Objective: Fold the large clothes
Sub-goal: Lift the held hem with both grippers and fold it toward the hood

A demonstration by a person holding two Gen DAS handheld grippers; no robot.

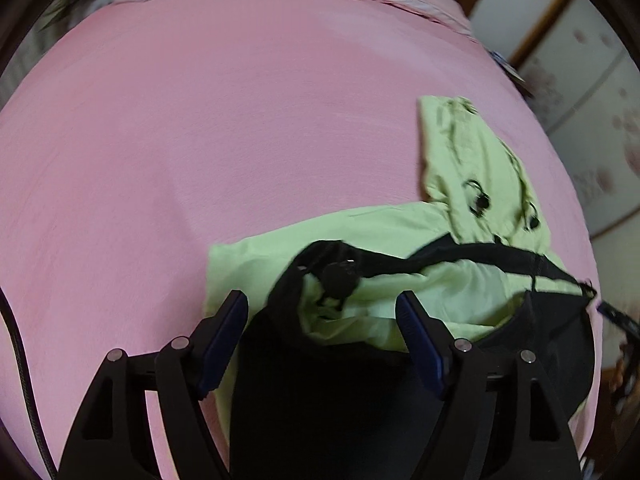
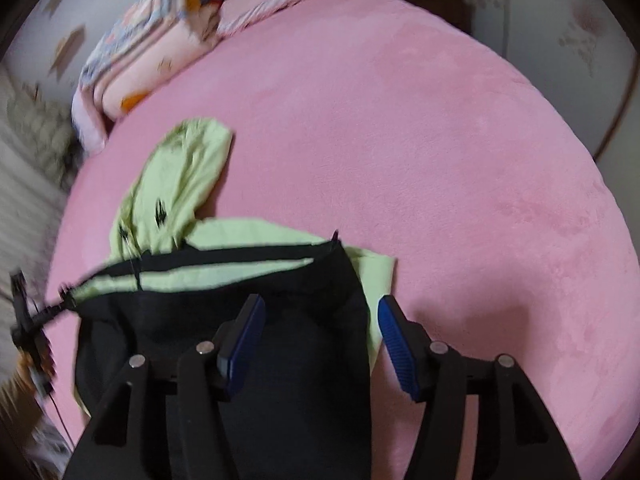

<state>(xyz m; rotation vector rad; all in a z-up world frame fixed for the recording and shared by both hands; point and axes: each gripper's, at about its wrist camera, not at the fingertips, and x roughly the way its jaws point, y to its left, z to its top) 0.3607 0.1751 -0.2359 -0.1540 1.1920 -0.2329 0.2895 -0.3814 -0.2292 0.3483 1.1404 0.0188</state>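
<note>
Left gripper (image 1: 322, 332): jaws spread, gripping nothing, poised over the black-and-green jacket (image 1: 400, 292). Right gripper (image 2: 320, 336): likewise released, straddling the jacket's black edge. The jacket lies crumpled directly ahead of both, its hood (image 2: 180, 176) beyond, on the pink bedspread (image 2: 440, 160). Risk: closing on bunched layers would likely drag several plies together, skewing the fold; the slick fabric may slip.

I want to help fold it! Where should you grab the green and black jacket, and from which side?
Probably the black hem of the jacket, the edge nearest both open tools, left and right. It lies bunched and raised off the pink bed, so fingers could slip around it from the near side. The hood lies flat, far away.
</note>
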